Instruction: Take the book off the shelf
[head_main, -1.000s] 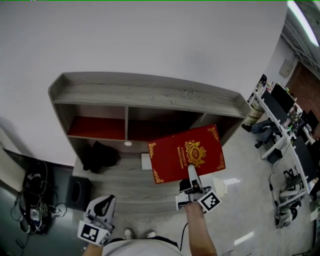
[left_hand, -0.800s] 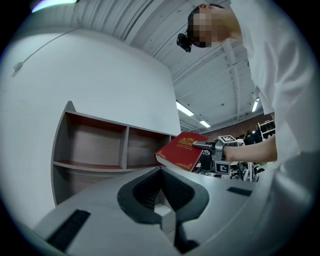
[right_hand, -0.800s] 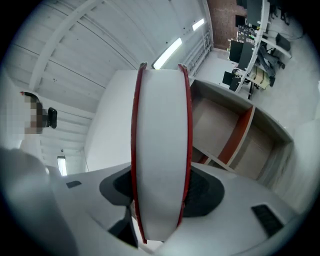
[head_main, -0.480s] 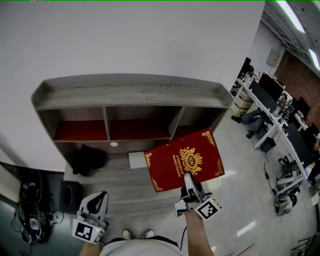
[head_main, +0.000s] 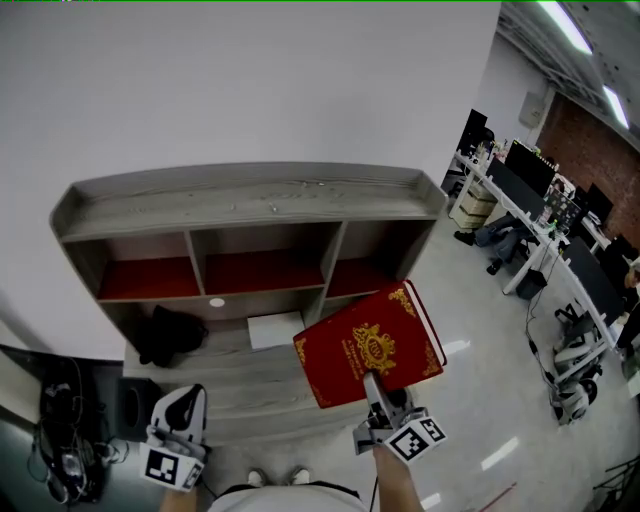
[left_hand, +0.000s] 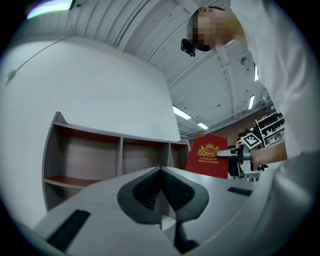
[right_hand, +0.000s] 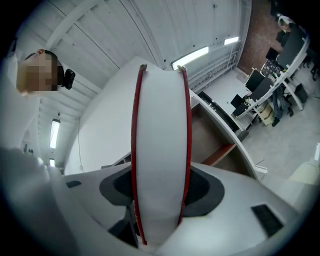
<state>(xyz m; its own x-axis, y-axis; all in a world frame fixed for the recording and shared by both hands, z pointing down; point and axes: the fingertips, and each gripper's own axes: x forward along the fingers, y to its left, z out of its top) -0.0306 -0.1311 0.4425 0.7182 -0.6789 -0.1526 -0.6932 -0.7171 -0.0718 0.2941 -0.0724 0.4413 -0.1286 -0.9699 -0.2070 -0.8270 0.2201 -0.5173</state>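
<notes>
Red book (head_main: 368, 345) hangs clear of the wooden shelf (head_main: 250, 195), before its right compartment, its lower edge clamped in the jaws of the right gripper (head_main: 378, 388); left gripper (head_main: 186, 408), jaws together, holds nothing.

Left tongs (left_hand: 161, 171): jaws pressed together, pointing at the shelf (left_hand: 85, 150) with its row of open compartments. To the right, red book (left_hand: 206, 156) upright, cover facing the camera. Right tongs (left_hand: 223, 154) grip its edge.
</notes>
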